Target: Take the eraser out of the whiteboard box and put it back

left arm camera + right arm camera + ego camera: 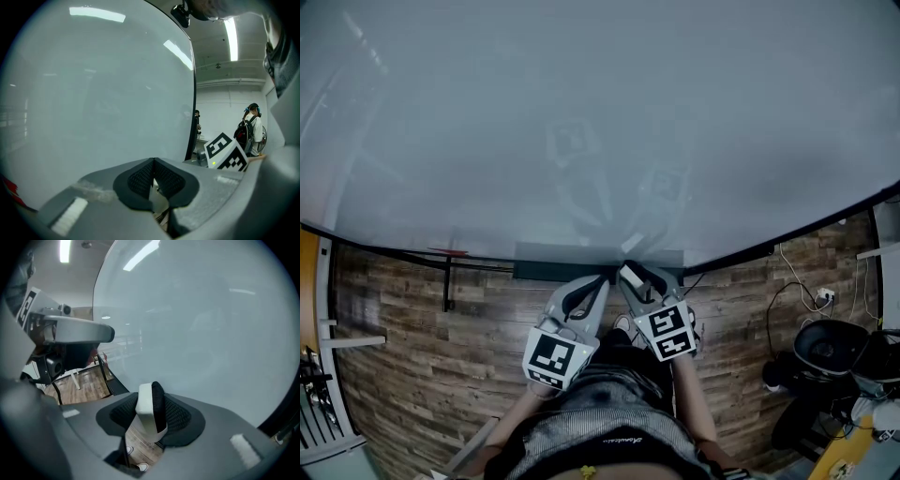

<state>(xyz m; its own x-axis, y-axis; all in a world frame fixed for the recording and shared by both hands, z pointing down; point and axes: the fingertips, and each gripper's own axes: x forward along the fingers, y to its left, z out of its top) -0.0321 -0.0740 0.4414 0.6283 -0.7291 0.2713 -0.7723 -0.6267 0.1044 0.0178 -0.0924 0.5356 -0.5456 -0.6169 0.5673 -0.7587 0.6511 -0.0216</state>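
Your right tongs (150,409) clamp the probably light, soft-faced eraser (144,404) mid-body, dark side toward 3 o'clock; your left tongs (153,177) sit closed and empty.

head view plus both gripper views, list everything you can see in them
whiteboard: one, pale grey, fills the upper head view
box: one, dark grey, under the whiteboard's lower edge
eraser: one, white with black felt, between the right tool's pads
red item: one, on the board's lower rail, left; too small to name
floor: brown wood planks
black gear: a cluster, on the floor far right
cables: white, right
bystander: one, dark backpack, background of the left gripper view
left tool: grey, shut, empty
right tool: grey, shut on the eraser
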